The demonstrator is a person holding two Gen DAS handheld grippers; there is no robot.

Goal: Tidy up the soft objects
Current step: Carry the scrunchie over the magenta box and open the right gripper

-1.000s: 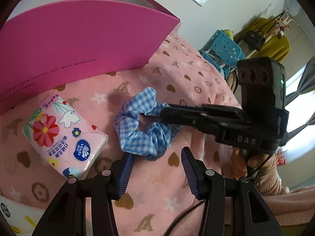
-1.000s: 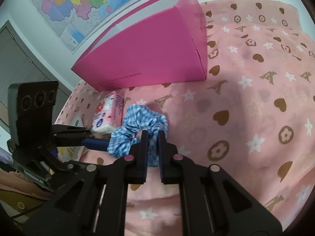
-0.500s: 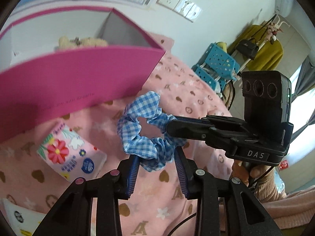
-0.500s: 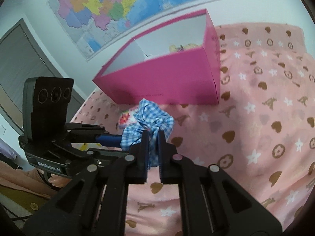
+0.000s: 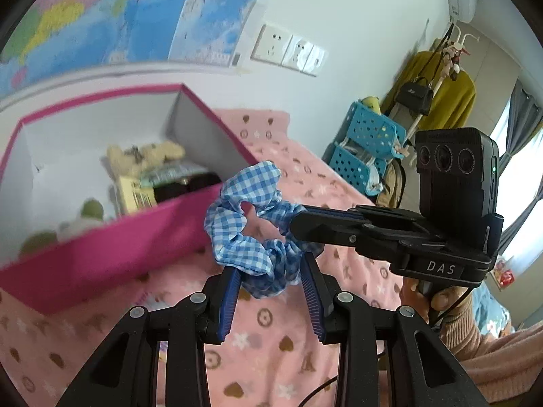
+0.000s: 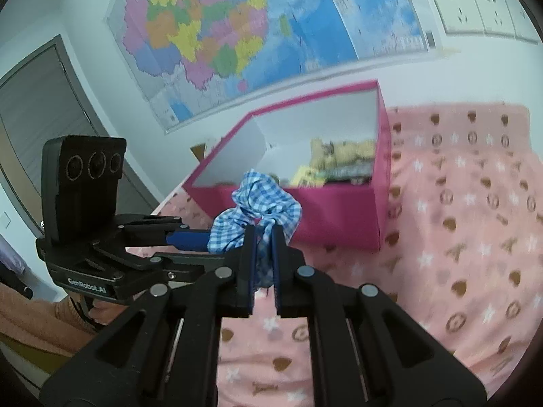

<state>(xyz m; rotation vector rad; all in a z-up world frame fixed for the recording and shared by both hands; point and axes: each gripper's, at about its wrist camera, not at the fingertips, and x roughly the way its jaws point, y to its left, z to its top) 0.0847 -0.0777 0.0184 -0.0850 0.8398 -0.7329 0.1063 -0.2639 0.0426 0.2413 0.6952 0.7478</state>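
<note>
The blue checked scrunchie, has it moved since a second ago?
Yes. The scrunchie has gone up: it lay on the pink bedspread below the pink box, and now hangs level with the box's rim, held by both grippers.

Left gripper [image 5: 271, 273] pointed down and forward, blue-padded fingers [image 5: 228, 300] pinched on the lower fold of the blue gingham scrunchie [image 5: 251, 224]. Right gripper [image 6: 264, 237] came in from the side, black jaws nearly together, clamped on the same scrunchie at its opposite edge. Both grippers were raised off the bedspread. A hand [image 5: 437, 296] in a pink knit sleeve [image 5: 492, 349] gripped the right handle; another hand [image 6: 101, 312] held the left.
</note>
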